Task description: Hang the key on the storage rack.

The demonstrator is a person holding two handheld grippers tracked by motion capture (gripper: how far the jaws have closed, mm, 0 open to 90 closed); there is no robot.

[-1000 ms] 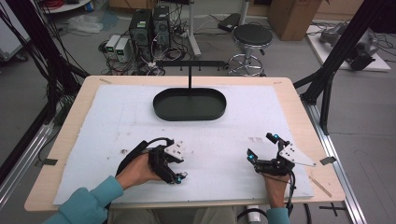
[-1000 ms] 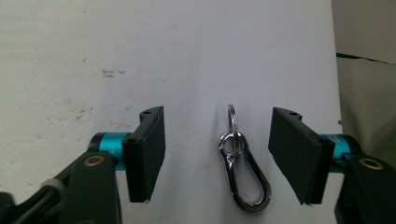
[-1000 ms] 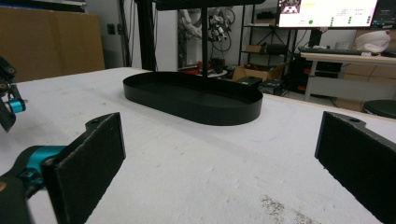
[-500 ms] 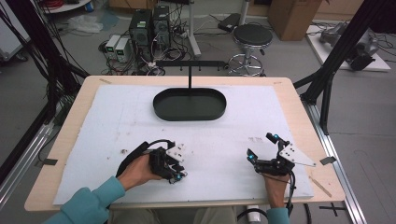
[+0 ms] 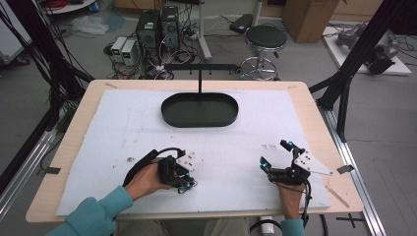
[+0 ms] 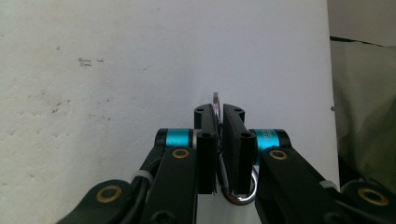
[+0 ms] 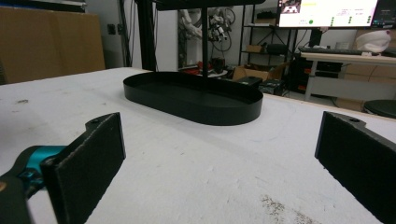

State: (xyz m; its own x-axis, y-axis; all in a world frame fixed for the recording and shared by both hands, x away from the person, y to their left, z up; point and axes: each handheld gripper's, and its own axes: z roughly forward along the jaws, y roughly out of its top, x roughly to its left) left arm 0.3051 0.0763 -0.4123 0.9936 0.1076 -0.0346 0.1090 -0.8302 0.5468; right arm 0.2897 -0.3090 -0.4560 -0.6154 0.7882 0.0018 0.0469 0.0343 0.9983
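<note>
Your left gripper [image 6: 218, 114] has just been closing its fingers, and they now stand narrow, pinched on a thin metal ring [image 6: 215, 99]. It sits edge-on between the pads, low over the white sheet [image 5: 123, 123] at the near left of the surface and well apart from the black tray [image 5: 200, 121]. The hold looks slight. Only a sliver of the ring shows above the fingertips, and a silver loop, which seems to be part of the same piece, curves out behind the pads toward the gripper's body. If you lift or swing quickly, the ring will probably pivot between the pads or slide out and drop onto the sheet. That trailing loop could also catch on the linkage as you turn your wrist. If the ring is bound for the tray or for the thin post [image 5: 199, 86] rising from it, watch your approach, because a nudge against that slender upright could rock or shift the tray. Your right gripper [image 5: 275, 155] rests at the near right with its fingers wide and nothing between them. Keep it clear of the left arm's path, or a sideways brush could knock the ring loose.
</note>
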